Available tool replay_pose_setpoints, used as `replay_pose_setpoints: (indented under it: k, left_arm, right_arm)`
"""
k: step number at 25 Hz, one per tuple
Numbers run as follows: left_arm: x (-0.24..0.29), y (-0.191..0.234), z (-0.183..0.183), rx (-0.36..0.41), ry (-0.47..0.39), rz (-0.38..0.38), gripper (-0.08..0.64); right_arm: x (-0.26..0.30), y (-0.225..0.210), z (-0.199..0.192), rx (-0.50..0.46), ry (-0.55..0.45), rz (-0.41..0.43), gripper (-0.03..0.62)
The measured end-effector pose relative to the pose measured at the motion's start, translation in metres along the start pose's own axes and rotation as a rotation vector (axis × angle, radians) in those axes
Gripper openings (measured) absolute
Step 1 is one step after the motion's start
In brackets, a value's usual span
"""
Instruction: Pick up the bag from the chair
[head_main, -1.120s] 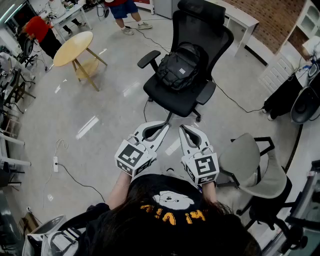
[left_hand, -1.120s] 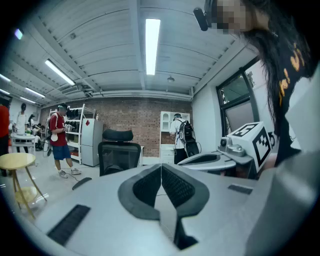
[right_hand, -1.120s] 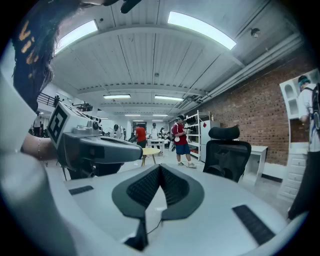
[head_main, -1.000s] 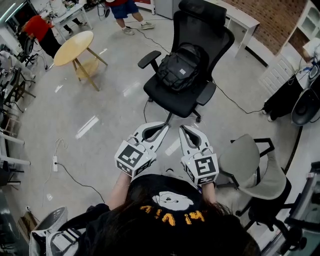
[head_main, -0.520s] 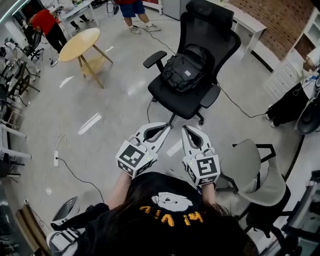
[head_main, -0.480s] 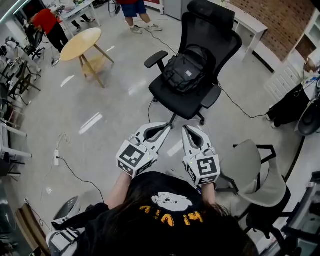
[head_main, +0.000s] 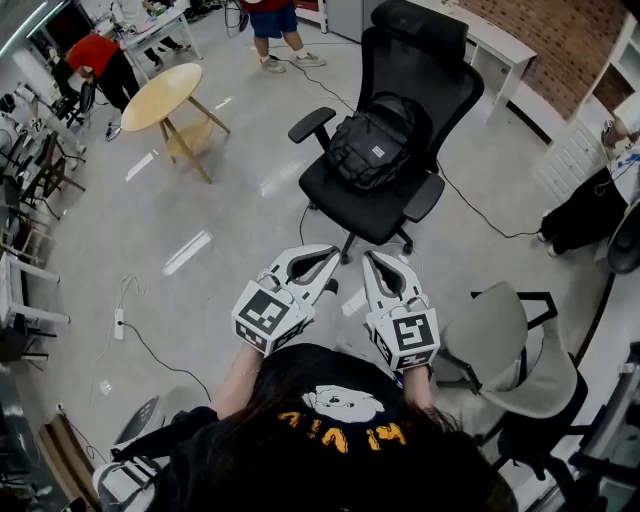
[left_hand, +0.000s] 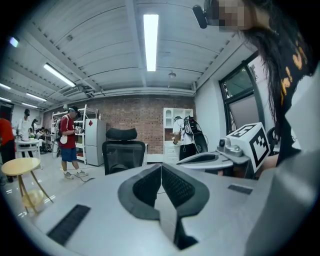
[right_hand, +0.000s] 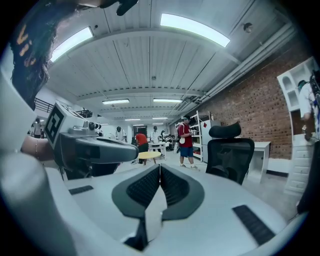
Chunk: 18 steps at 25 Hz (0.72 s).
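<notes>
Head view, looking steeply down over my own shoulders. My left claw (head_main: 333, 259) and right claw (head_main: 369, 259) are held out side by side in front of my chest, both pointing toward a black office chair (head_main: 352, 203). Each claw's own view shows its two ridged pads pressed flat together with nothing between them, so both are fully closed and empty.

The bag (head_main: 372, 142), a black backpack, sits upright on the chair's seat and leans against the backrest. It is well apart from both claws, with bare floor (head_main: 230, 210) between us.

Over the last second very little has changed. The claws sit in the same pose, closed as before. The chair and the round wooden table (head_main: 160, 95) have slid a little across the head view, and the chair's base now shows slightly nearer my claw tips. I may have edged forward, though it could just be my head tilting.

For the task, I judge that I am only approaching. I need to close the gap and open at least one claw before reaching for the bag. A grey chair (head_main: 500, 335) stands close on my right.
</notes>
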<state>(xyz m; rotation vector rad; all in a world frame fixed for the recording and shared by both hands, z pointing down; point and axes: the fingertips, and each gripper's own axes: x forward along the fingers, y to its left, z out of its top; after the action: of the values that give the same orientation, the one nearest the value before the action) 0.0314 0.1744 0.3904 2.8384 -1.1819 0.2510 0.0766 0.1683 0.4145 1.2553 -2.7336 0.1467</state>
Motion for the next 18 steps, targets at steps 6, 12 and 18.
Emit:
replay_pose_setpoints:
  k: [6,12,18]
  left_arm:
    - [0.021,0.016,-0.005,-0.008,0.005,-0.019,0.009]
    - [0.045,0.063,-0.012,-0.038,0.006,-0.011,0.009]
    - [0.074,0.133,-0.024,-0.067,0.037,-0.015,0.009]
  right_arm:
    - [0.019,-0.02,-0.004,0.011,0.01,-0.016,0.003]
    - [0.065,-0.04,-0.007,0.025,0.038,-0.013,0.005]
    - [0.139,-0.061,-0.008,0.041,0.074,-0.008,0.005]
